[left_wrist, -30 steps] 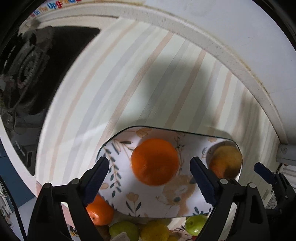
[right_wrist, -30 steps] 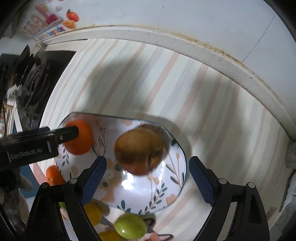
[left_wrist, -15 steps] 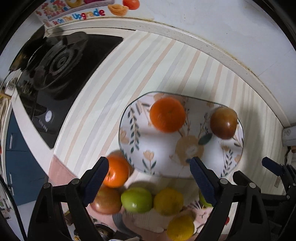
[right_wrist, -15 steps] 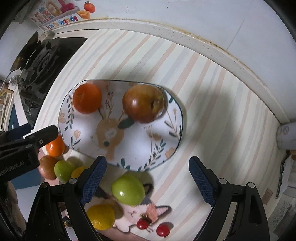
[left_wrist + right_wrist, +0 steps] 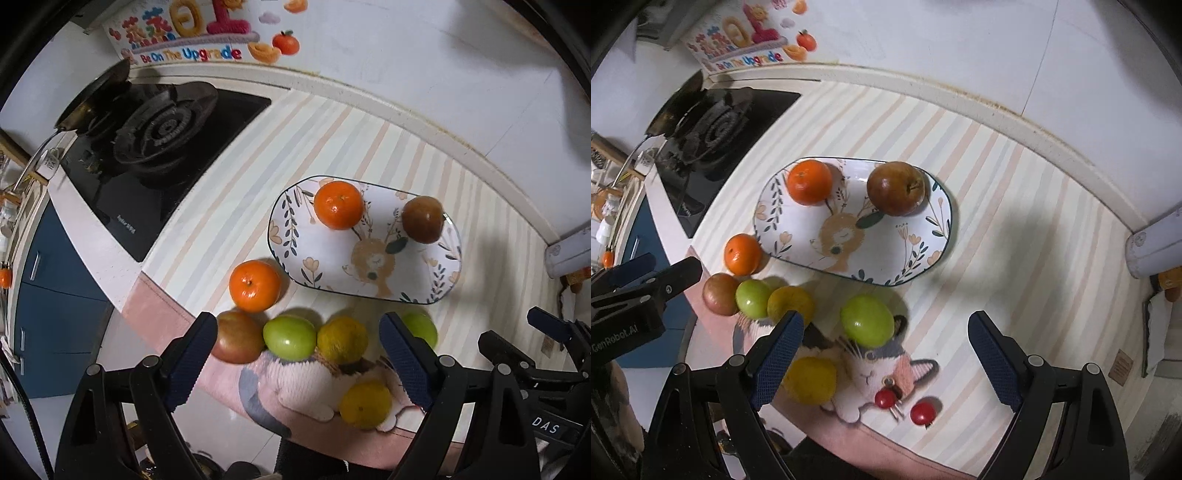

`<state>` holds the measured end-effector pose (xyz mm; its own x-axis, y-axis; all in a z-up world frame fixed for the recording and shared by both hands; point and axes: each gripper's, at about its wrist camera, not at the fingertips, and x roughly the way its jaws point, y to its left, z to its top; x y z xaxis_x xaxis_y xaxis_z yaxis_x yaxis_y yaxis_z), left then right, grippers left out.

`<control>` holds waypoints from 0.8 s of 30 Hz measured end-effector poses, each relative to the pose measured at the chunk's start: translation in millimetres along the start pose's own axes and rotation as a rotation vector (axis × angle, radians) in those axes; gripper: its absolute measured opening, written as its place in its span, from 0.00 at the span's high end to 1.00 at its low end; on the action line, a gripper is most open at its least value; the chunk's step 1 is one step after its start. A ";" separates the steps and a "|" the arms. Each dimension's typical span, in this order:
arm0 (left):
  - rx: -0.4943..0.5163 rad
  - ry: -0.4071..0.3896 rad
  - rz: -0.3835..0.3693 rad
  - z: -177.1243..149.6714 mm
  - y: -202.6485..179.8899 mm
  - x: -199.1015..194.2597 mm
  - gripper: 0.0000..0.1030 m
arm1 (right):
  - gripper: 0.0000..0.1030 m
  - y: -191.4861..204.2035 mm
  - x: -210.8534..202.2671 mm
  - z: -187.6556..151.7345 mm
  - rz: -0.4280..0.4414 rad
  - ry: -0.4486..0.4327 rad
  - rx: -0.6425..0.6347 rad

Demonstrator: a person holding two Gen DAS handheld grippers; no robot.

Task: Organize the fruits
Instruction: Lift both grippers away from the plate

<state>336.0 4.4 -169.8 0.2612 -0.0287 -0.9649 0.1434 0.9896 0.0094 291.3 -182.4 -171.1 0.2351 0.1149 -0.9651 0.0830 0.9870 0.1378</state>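
A floral oval plate (image 5: 332, 266) (image 5: 798, 254) on the striped counter holds an orange (image 5: 338, 205) (image 5: 809, 181) and a brown-red apple (image 5: 423, 219) (image 5: 895, 188). In front of it lie a second orange (image 5: 254, 285) (image 5: 741, 254), a reddish apple (image 5: 238, 336) (image 5: 719, 293), two green fruits (image 5: 290, 338) (image 5: 867, 319), and yellow citrus (image 5: 341, 339) (image 5: 810, 380). Two cherry tomatoes (image 5: 923, 413) sit near the front edge. My left gripper (image 5: 297, 360) hangs open and empty above the loose fruit. My right gripper (image 5: 884, 349) is open and empty too, high over the green fruit.
A black gas hob (image 5: 155, 133) with a pan fills the counter's left side. A cat-patterned mat (image 5: 875, 369) lies under the front fruit. The white wall and backsplash ledge (image 5: 997, 107) bound the far side; a white roll (image 5: 1152, 247) lies at right.
Both grippers have risen and pulled back from the plate, so the orange and apple now lie far below and the loose fruit in front has come into view.
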 end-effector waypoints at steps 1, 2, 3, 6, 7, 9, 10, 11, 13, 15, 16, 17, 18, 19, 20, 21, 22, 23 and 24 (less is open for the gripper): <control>-0.004 -0.008 0.000 -3.9 0.5 -5.5 0.13 | 0.10 0.2 -4.0 -2.2 0.005 -0.004 -0.003; -0.003 -0.016 -0.005 -7.9 0.5 -11.5 0.13 | 0.10 1.5 -11.5 -6.1 0.011 -0.013 -0.009; -0.002 -0.022 -0.009 -11.1 -0.2 -16.7 0.13 | 0.10 2.5 -17.6 -9.3 0.012 -0.023 -0.013; 0.006 -0.048 -0.015 -21.2 -3.1 -34.6 0.13 | 0.10 5.0 -40.1 -18.8 0.018 -0.057 -0.030; 0.009 -0.061 -0.018 -25.4 -4.3 -42.3 0.13 | 0.10 5.2 -44.6 -20.5 0.021 -0.061 -0.031; 0.012 -0.076 -0.018 -31.4 -6.1 -52.0 0.13 | 0.10 5.8 -57.1 -25.6 0.031 -0.078 -0.036; 0.012 -0.082 -0.023 -34.5 -6.7 -57.0 0.13 | 0.10 5.8 -63.2 -27.5 0.031 -0.089 -0.038; 0.010 -0.091 -0.031 -37.8 -7.1 -63.1 0.13 | 0.10 5.7 -70.9 -30.5 0.033 -0.100 -0.039; 0.013 -0.108 -0.030 -43.1 -8.6 -73.2 0.13 | 0.10 5.3 -79.1 -33.8 0.042 -0.110 -0.039; 0.012 -0.125 -0.040 -48.4 -9.8 -83.5 0.13 | 0.10 4.5 -89.7 -37.9 0.050 -0.123 -0.039; 0.011 -0.131 -0.043 -50.2 -10.4 -87.1 0.13 | 0.10 4.6 -92.7 -39.6 0.052 -0.128 -0.040; 0.012 -0.135 -0.048 -51.4 -11.1 -89.9 0.13 | 0.10 4.8 -97.1 -41.8 0.053 -0.133 -0.042; 0.011 -0.139 -0.052 -52.8 -11.7 -92.7 0.13 | 0.10 5.3 -99.4 -43.6 0.058 -0.134 -0.042; 0.010 -0.143 -0.054 -53.6 -11.9 -95.1 0.13 | 0.10 5.6 -101.7 -45.4 0.065 -0.134 -0.041; 0.010 -0.145 -0.057 -54.4 -12.2 -97.3 0.13 | 0.10 6.0 -102.4 -46.1 0.067 -0.132 -0.042; 0.009 -0.146 -0.062 -54.9 -12.7 -98.3 0.13 | 0.10 6.4 -103.1 -47.2 0.073 -0.130 -0.041; 0.006 -0.146 -0.067 -55.1 -12.9 -98.4 0.13 | 0.10 6.8 -102.8 -48.1 0.079 -0.128 -0.039; 0.003 -0.144 -0.068 -55.0 -12.8 -97.9 0.13 | 0.10 6.6 -101.4 -48.7 0.086 -0.122 -0.035; -0.001 -0.141 -0.071 -54.4 -12.0 -96.6 0.13 | 0.10 6.4 -98.1 -48.6 0.085 -0.115 -0.033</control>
<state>257.1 3.0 -91.0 0.3818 -0.1183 -0.9167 0.1656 0.9845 -0.0581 221.7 -181.9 -86.4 0.3496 0.1869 -0.9181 0.0261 0.9776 0.2089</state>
